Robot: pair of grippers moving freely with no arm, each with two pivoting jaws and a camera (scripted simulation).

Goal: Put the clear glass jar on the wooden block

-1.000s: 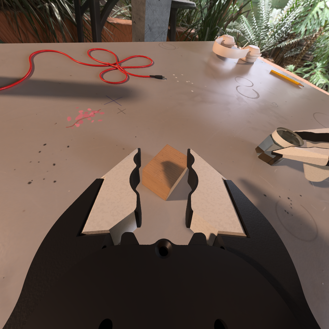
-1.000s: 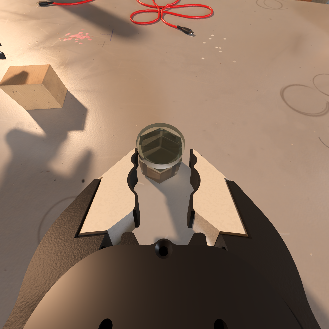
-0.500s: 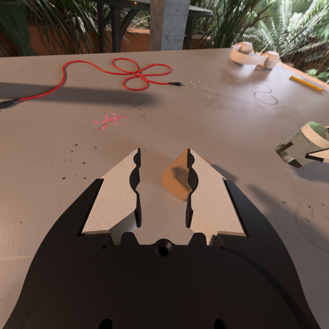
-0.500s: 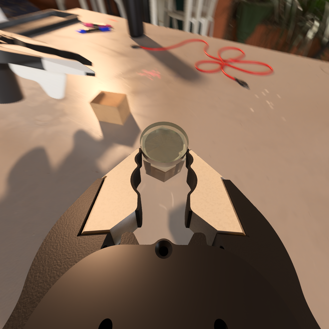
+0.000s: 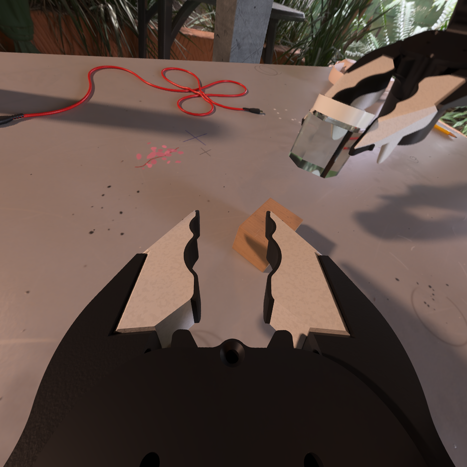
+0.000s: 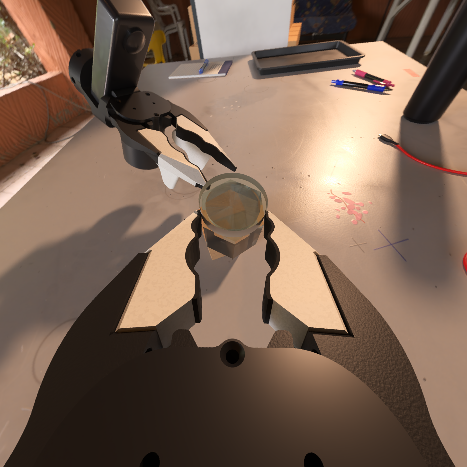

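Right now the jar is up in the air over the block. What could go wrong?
1. The clear glass jar hangs tilted in the right gripper, so it might land crooked on the wooden block and topple.
2. The left gripper, open, has a fingertip over the block and could get bumped.

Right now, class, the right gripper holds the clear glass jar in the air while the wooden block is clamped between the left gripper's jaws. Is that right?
Not quite. The right gripper does hold the clear glass jar in the air, but the left gripper has its jaws open and holds nothing. The wooden block sits free on the table, partly behind one jaw, as the left wrist view shows.
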